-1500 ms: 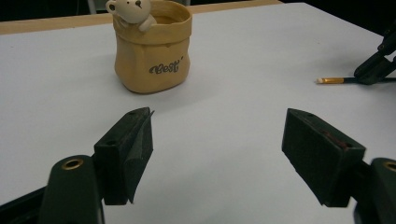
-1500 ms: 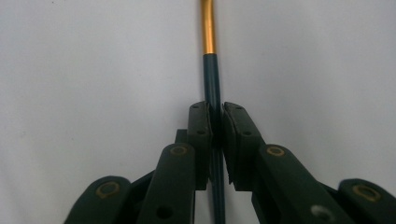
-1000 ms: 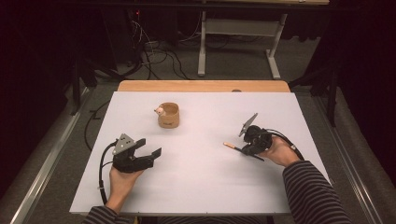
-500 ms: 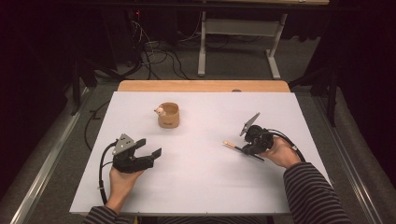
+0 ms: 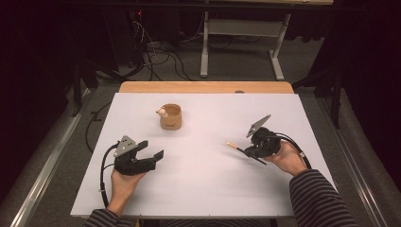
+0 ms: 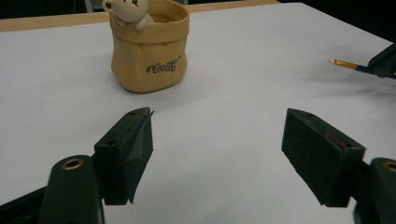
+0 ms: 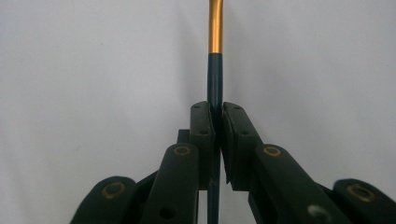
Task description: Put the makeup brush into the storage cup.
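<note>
Right tool: jaws were closed tight on the brush.
Brush: dark handle, gold ferrule, pointing away.
Desk: white surface behind.

One bit of writing could be made out: dark cursive lettering on the front of the tan pouch, sitting at about eleven o'clock on the tabletop, seemingly reading "Nest", though not cleanly legible.

Pot far from the person, a gripper toward each side edge of the tabletop.
The pot stands on the tabletop left of centre, toward the far edge. The left gripper lies nearer the person, toward the left edge. The right gripper, toward the right edge, has the brush between its jaws, tip pointing to the table's middle.
</note>
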`<state>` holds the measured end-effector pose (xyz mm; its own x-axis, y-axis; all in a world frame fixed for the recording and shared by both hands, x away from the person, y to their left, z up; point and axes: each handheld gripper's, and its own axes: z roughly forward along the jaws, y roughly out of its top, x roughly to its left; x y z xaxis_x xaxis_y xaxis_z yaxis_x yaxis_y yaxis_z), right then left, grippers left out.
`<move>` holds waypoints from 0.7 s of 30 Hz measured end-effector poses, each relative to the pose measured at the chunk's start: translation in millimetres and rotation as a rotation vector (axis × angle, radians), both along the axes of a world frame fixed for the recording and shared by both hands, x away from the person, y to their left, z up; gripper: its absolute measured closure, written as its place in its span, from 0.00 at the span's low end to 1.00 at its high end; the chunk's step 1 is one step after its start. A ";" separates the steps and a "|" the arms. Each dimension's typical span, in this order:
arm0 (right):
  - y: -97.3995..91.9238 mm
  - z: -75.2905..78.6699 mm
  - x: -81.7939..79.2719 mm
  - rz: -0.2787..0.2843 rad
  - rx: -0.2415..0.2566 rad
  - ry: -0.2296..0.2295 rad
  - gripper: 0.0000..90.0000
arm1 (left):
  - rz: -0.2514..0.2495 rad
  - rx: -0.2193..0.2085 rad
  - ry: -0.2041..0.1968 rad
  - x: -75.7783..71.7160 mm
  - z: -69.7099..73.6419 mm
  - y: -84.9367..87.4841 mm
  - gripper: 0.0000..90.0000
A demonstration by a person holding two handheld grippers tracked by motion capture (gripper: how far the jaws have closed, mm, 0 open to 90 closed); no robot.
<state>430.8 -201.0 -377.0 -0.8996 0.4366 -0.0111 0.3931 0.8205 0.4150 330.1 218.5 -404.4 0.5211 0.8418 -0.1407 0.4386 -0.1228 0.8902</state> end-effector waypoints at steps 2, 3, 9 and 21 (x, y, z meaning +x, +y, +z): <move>-1.7 2.7 -2.8 -0.011 0.021 -0.006 0.95 | -0.002 0.000 0.000 -0.1 0.0 -0.1 0.28; -2.6 3.8 -3.9 -0.013 0.032 -0.011 0.95 | -0.002 0.001 0.001 -0.1 0.0 -0.2 0.28; -9.1 10.4 -12.6 -0.030 0.094 -0.034 0.95 | -0.011 0.004 0.004 0.2 -0.5 -1.3 0.29; -11.4 13.7 -32.8 -0.042 0.196 -0.084 0.95 | -0.021 0.002 -0.006 -1.8 0.6 -2.5 0.29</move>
